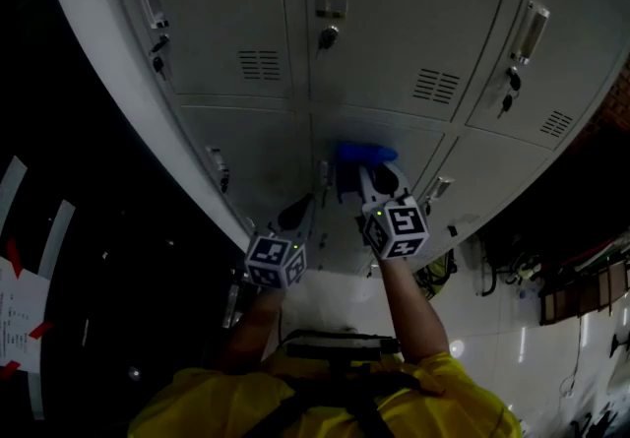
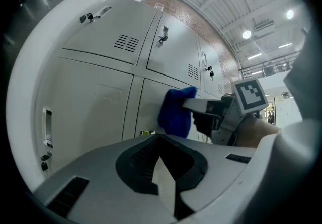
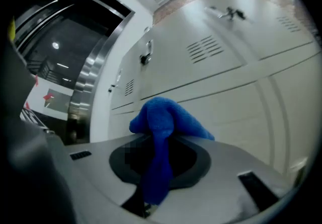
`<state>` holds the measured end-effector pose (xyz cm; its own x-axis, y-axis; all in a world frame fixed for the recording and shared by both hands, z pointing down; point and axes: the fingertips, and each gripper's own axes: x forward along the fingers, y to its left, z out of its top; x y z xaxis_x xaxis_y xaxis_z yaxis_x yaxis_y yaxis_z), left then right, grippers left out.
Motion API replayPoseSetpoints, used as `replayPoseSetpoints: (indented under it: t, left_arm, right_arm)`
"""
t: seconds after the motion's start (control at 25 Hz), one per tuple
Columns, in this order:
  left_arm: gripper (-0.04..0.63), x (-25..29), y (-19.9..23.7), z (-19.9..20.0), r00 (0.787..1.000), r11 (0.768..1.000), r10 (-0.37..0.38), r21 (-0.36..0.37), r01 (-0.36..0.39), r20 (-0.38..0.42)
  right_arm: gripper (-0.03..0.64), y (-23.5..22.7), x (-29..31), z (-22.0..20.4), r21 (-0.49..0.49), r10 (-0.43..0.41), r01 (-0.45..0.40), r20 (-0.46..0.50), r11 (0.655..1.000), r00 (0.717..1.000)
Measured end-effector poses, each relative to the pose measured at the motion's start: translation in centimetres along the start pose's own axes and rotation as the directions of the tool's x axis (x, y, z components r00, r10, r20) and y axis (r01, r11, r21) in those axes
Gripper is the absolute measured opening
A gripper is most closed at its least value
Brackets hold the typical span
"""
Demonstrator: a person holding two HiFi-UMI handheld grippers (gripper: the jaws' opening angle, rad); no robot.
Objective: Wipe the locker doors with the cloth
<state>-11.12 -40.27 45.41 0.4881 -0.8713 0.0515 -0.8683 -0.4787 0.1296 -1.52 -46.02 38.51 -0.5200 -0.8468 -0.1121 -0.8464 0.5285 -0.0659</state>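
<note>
In the head view, the blue cloth (image 1: 364,153) is pressed against a lower locker door (image 1: 413,139) by the right tongs (image 1: 379,180). In the left gripper view, the left tongs (image 2: 163,170) are seen closed, empty. In the right gripper view, the cloth is clamped between the 2 jaws. Wiping is judged to be under way, with the other doors left.
</note>
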Motion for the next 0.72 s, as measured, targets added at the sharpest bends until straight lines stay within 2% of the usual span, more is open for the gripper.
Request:
replayPoseSetpoints:
  t: [0.08, 0.16, 0.36, 0.44, 0.52, 0.64, 0.72]
  left_arm:
    - [0.0, -0.8, 0.8, -0.1, 1.0, 1.0, 0.027, -0.001, -0.027, -0.002]
    - [0.0, -1.7, 1.5, -0.3, 0.999, 0.999, 0.051, -0.005, -0.051, -0.008]
    - [0.0, -3.0, 2.9, -1.0, 0.995, 0.995, 0.095, -0.032, -0.095, -0.015]
    - [0.0, -2.5, 2.8, -1.0, 0.996, 0.996, 0.087, -0.035, -0.088, -0.012]
    - [0.0, -1.8, 2.2, -0.7, 0.998, 0.997, 0.068, -0.031, -0.068, -0.002]
    - [0.0, -0.7, 0.8, -0.9, 1.0, 0.999, 0.031, -0.027, -0.031, -0.003]
    - [0.0, 0.3, -0.3, -1.1, 1.0, 1.0, 0.002, -0.028, -0.002, -0.007]
  right_arm:
    - [0.074, 3.2, 3.4, -2.4, -0.012, 0.056, -0.057, -0.053, 0.998, 0.997]
    - [0.074, 4.2, 5.7, -3.8, -0.002, 0.054, -0.054, -0.083, 0.999, 0.995]
    - [0.072, 3.1, 5.0, -4.5, 0.019, 0.027, -0.025, -0.101, 1.0, 0.995]
    - [0.072, 0.5, 3.3, -4.3, 0.031, -0.024, 0.027, -0.093, 0.999, 0.995]
    - [0.072, -3.5, 0.5, -3.9, 0.03, -0.114, 0.117, -0.078, 0.993, 0.99]
    - [0.072, -10.2, -4.4, -3.3, 0.027, -0.269, 0.271, -0.063, 0.962, 0.961]
    - [0.072, -13.4, -6.6, -2.9, 0.033, -0.325, 0.327, -0.06, 0.944, 0.944]
